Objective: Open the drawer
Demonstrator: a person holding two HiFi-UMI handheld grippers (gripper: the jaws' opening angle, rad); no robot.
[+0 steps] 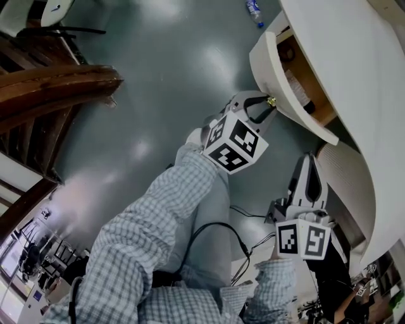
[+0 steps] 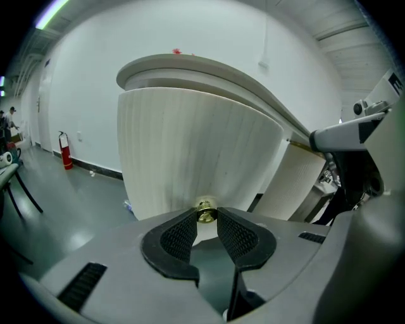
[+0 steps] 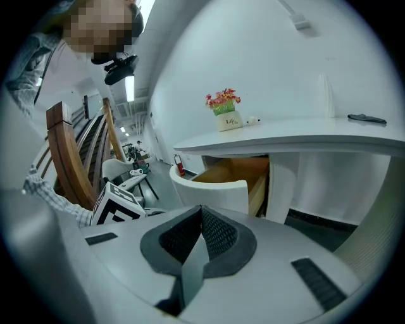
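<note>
Flower pot (image 3: 223,114) w/ red-pink blooms on white tabletop (image 3: 297,140); dark flat obj (image 3: 366,118) further right. Red fire extinguisher (image 2: 66,152) by wall (image 2: 82,95). Plastic bottle (image 1: 254,12) on grey floor (image 1: 177,76). Curved wooden frame (image 1: 57,85) at left.

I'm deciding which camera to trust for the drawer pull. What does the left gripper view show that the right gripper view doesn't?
Only the left gripper view: the brass knob pinched between the left tongs, and a red fire extinguisher by the wall. Only the right gripper view: the drawer's wooden inside, a flower pot on the desktop, and the right tongs closed on nothing. Both: the white curved drawer front.
</note>
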